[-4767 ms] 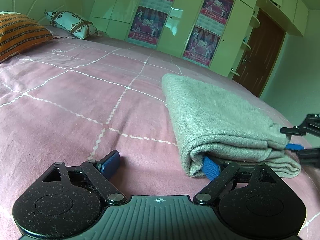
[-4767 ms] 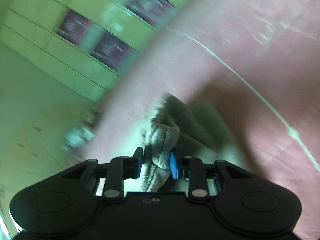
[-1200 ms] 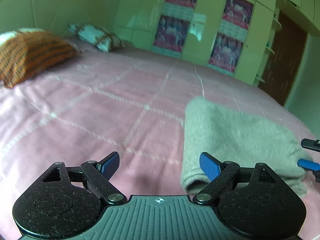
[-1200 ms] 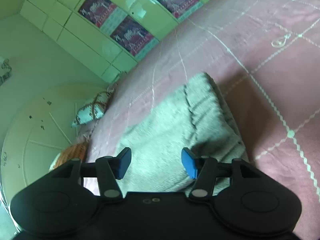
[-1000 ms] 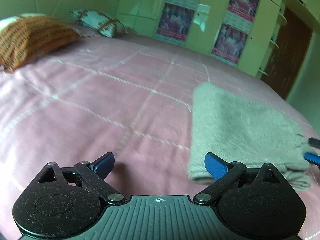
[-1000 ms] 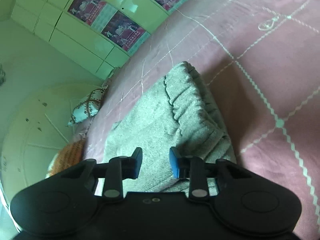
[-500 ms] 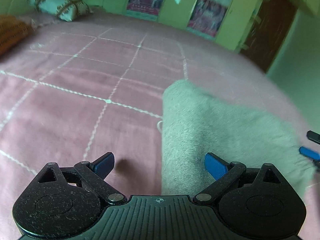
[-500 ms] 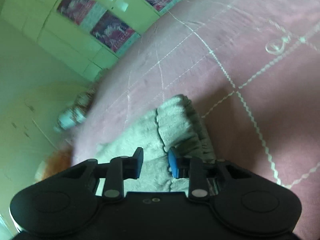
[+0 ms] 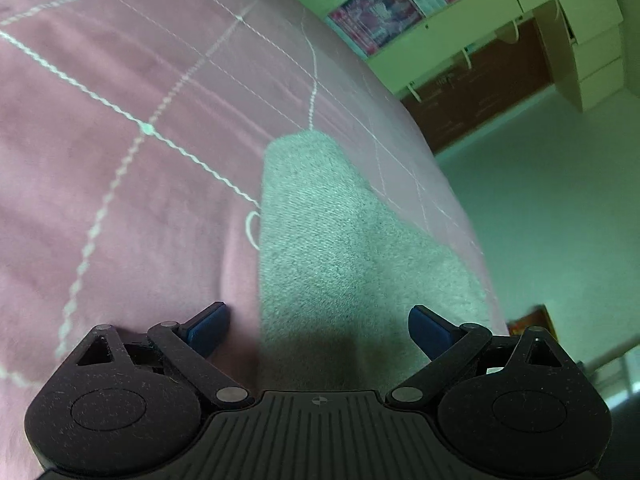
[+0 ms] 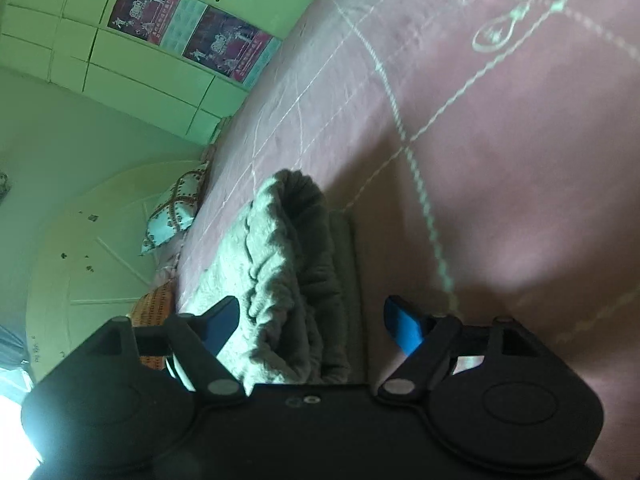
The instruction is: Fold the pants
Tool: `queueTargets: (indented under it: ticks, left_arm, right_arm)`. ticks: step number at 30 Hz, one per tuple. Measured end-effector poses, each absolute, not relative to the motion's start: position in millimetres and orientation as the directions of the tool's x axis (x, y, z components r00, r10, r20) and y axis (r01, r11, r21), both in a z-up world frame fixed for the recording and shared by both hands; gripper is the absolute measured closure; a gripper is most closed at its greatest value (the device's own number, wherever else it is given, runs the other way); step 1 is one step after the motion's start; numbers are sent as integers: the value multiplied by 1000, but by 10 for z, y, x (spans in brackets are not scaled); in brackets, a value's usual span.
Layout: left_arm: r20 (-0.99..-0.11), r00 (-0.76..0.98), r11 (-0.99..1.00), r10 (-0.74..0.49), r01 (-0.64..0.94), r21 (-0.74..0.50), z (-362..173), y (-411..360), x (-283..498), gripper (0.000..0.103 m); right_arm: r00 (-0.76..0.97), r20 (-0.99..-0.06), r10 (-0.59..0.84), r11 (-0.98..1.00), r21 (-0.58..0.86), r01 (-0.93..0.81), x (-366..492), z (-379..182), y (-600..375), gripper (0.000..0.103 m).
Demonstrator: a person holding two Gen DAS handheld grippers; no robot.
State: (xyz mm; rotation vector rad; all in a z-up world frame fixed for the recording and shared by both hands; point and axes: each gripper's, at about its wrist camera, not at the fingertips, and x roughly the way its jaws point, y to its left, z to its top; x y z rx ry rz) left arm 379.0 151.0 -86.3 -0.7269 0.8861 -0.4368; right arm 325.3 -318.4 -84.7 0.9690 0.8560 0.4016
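**Grey pants lie folded on pink bedspread**

Left wrist view: the left gripper (image 9: 318, 332) stands spread wide and empty, its blue pads either side of the near end of the folded pants (image 9: 332, 240) on the bedspread (image 9: 100, 160).

Right wrist view: the right gripper (image 10: 310, 326), jaws just opened, straddles the pants' bunched edge (image 10: 288, 272) without pressing it.

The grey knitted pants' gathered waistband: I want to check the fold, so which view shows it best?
The right wrist view: the grey knitted pants' gathered waistband and stacked layers show clearly. The left wrist view shows only the smooth folded top.
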Motion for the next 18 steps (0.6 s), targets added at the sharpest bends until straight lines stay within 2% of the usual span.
queueTargets:
  ticks: [6,10,12,13,14,16,18]
  left_arm:
    - [-455,512,549,-729,41,-835,-1007,1533,4076,8]
    - [-463,467,546,-754,53,-836,-1014,1377,4259,8]
    - [-476,455,561,-752,63,-826,-1012,1314,4306,13]
    - [-480,458,564,-748,57,-824,-1021,1305,4314,21]
    - [-483,463,563,-744,44,-826,-1038,1305,4322,28]
    - [-482,475,558,-736,22,-829,-1062,1325,4309,36]
    - [-472,482,551,-738,27,-834,-1068,1303,4277,36]
  right_arm:
    - [581,-427,693,489,870,56,3374,-876,-3102,29]
    - [562,-381,734,425,903,58,3425,-920,-3144,29]
    - [554,-388,736,421,904,75,3434,-952,-3174,41]
    - [548,-399,735,426,901,85,3457,-996,-3205,51]
    - [547,-389,741,411,907,89,3460,-1021,-3227,52]
    - [547,-380,746,397,913,93,3473,-1043,-3231,53]
    - [540,-398,741,421,903,88,3497,-1016,-3180,52]
